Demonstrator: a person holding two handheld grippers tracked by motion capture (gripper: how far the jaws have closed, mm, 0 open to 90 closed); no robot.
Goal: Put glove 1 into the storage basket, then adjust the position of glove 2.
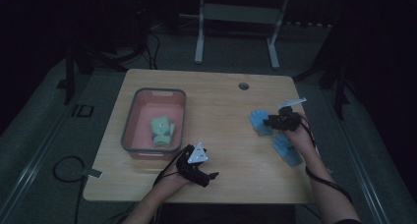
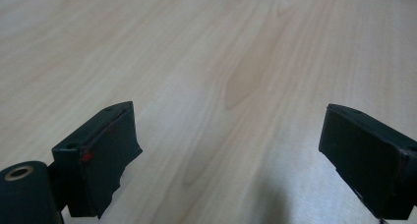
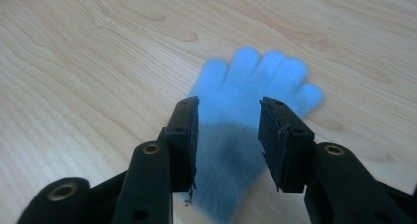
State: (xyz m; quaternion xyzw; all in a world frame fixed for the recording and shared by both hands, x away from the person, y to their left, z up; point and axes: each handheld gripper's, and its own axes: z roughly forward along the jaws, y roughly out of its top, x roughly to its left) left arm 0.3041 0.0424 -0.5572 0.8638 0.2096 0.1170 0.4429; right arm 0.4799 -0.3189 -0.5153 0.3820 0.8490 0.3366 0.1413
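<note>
The right gripper (image 1: 272, 121) is hovering over a blue glove (image 3: 246, 111) lying flat on the desk (image 1: 221, 111) at its right side; its jaws are straddling the glove's palm, not pressing it, and the cuff is cut off below them. A second blue glove (image 1: 287, 150) is lying nearer, partly hidden under the right hand (image 1: 301, 135). The left gripper (image 2: 231, 150) is hanging with jaws wide apart over bare wood near the front edge. A greenish glove (image 1: 162, 130), dim and hard to make out, is sitting in the grey bin (image 1: 129, 121) at the left.

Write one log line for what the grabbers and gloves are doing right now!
right gripper: jaws astride blue glove, grip unclear | left gripper: open over table | second blue glove: on table | green glove: in bin
</note>
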